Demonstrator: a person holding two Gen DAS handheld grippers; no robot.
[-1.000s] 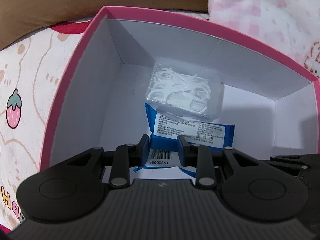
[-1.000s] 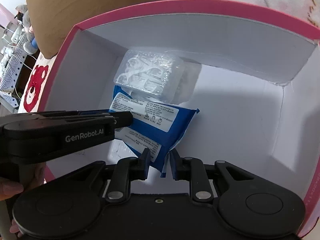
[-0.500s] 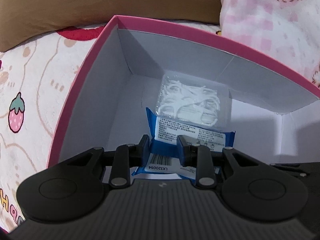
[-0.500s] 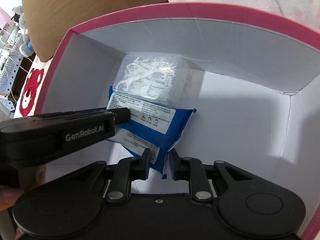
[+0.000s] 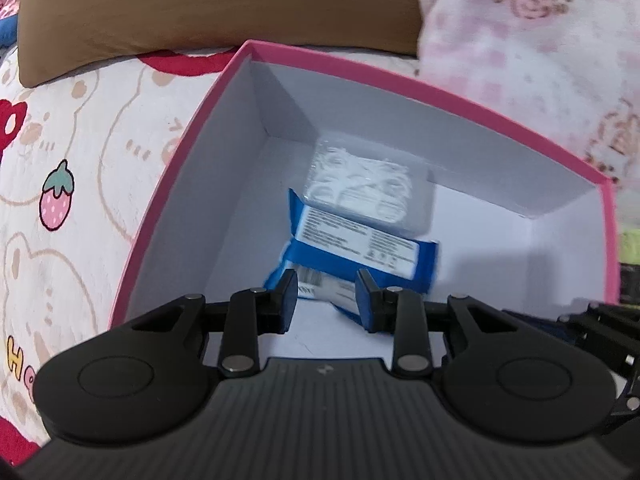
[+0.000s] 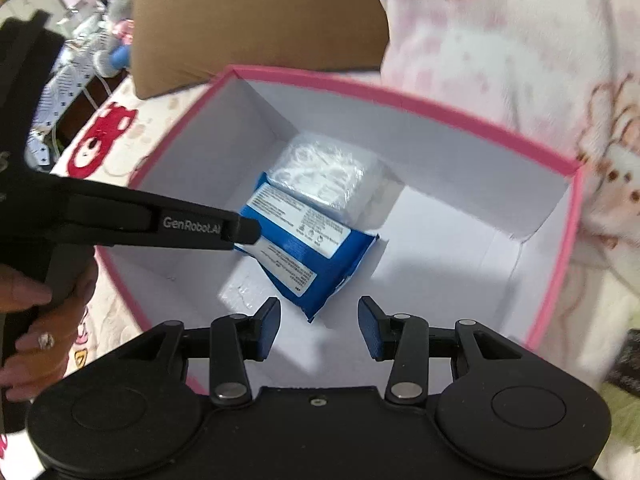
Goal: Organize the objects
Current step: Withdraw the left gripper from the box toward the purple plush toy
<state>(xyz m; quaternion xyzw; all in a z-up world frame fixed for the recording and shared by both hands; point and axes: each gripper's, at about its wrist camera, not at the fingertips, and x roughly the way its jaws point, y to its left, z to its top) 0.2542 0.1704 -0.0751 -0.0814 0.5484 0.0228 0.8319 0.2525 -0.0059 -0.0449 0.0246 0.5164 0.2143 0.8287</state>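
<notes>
The pink box point(image 6: 400, 100) is sitting on the bed point(image 5: 80, 184), near the brown headboard point(image 5: 200, 12). The blue pack point(image 6: 308, 252) is lying flat on the box floor by the far left corner, and the clear bag point(image 6: 324, 168) is resting on its far end. The right gripper point(image 6: 319, 330) is opening wide above the pack, touching nothing. The left gripper point(image 5: 326, 300) is opening a little, with the pack's near end lying loose below its pads.

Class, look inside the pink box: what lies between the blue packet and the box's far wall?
A clear bag of white floss picks lies between the blue packet and the far wall of the pink box, overlapping the packet's far edge; both wrist views show it.
</notes>
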